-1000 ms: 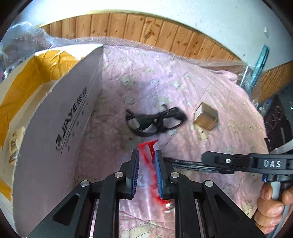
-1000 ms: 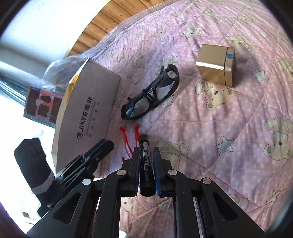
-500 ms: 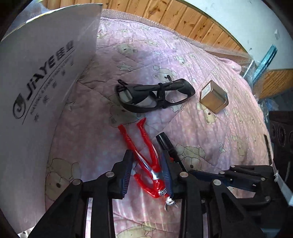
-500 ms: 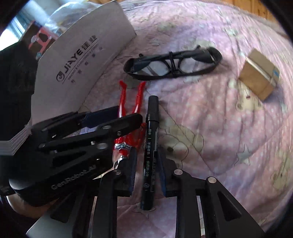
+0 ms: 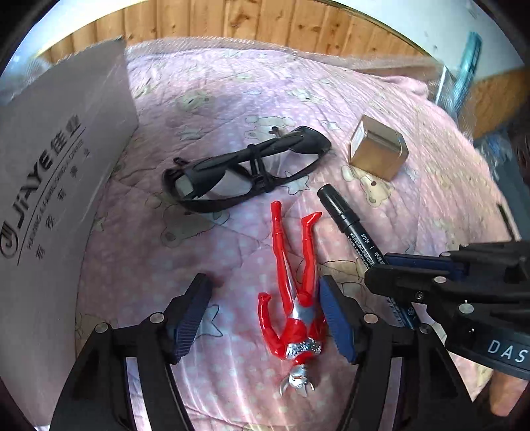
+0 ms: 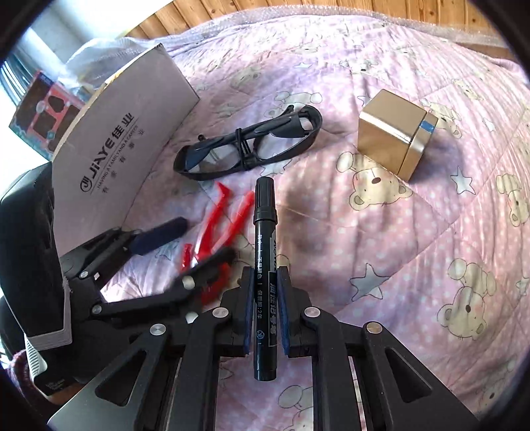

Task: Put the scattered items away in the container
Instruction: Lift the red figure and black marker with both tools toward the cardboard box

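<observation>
My left gripper is open wide just above the pink quilt. A red and silver toy figure lies face up between its fingers, close to the right one, untouched. My right gripper is shut on a black marker, whose capped end points at the black glasses. The marker lies beside the figure's legs. A grey cardboard box printed JIAYE stands at the left. In the right wrist view my left gripper straddles the red figure.
A small gold box sits on the quilt to the right of the glasses. Wooden panelling runs behind the bed. A hand holds the right gripper's handle at the lower right.
My left gripper was shut on the red figure, then opened wide and left it lying on the quilt. Both grippers have come down closer to the glasses, and the marker stays between the right fingers.
</observation>
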A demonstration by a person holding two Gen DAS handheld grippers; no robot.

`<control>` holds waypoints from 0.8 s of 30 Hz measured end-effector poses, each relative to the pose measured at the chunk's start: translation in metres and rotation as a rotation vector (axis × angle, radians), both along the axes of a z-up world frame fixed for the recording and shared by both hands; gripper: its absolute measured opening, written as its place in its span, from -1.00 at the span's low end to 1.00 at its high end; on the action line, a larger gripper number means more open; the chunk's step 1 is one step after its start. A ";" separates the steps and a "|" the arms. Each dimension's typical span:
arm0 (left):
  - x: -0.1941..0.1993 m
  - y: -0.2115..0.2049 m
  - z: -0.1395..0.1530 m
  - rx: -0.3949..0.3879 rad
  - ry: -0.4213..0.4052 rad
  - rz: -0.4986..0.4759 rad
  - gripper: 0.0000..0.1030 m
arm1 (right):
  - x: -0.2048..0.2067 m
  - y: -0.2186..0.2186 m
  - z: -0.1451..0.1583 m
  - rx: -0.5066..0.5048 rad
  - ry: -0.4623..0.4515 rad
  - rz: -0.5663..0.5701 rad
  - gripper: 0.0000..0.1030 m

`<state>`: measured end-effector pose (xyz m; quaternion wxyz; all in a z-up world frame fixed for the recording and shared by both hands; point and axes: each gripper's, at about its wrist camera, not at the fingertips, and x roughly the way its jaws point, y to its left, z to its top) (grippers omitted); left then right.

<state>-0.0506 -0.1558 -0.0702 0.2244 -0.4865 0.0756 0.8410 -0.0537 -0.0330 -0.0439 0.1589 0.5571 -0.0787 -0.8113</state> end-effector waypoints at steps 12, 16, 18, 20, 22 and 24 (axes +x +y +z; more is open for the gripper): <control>0.000 -0.010 0.037 0.066 0.071 0.032 -0.33 | -0.002 0.008 0.011 -0.059 0.056 -0.048 -0.72; 0.001 -0.012 0.055 0.103 0.097 0.047 -0.33 | 0.001 0.008 0.021 -0.088 0.086 -0.039 -0.72; 0.000 -0.017 0.062 0.120 0.102 0.051 -0.33 | 0.004 0.009 0.026 -0.096 0.095 -0.033 -0.72; 0.001 -0.019 0.067 0.130 0.107 0.052 -0.33 | 0.005 0.008 0.031 -0.104 0.104 -0.029 -0.72; 0.002 -0.021 0.071 0.135 0.112 0.056 -0.33 | 0.009 0.006 0.037 -0.111 0.116 -0.027 -0.72; 0.003 -0.020 0.075 0.137 0.117 0.058 -0.33 | 0.010 0.003 0.042 -0.121 0.130 -0.021 -0.72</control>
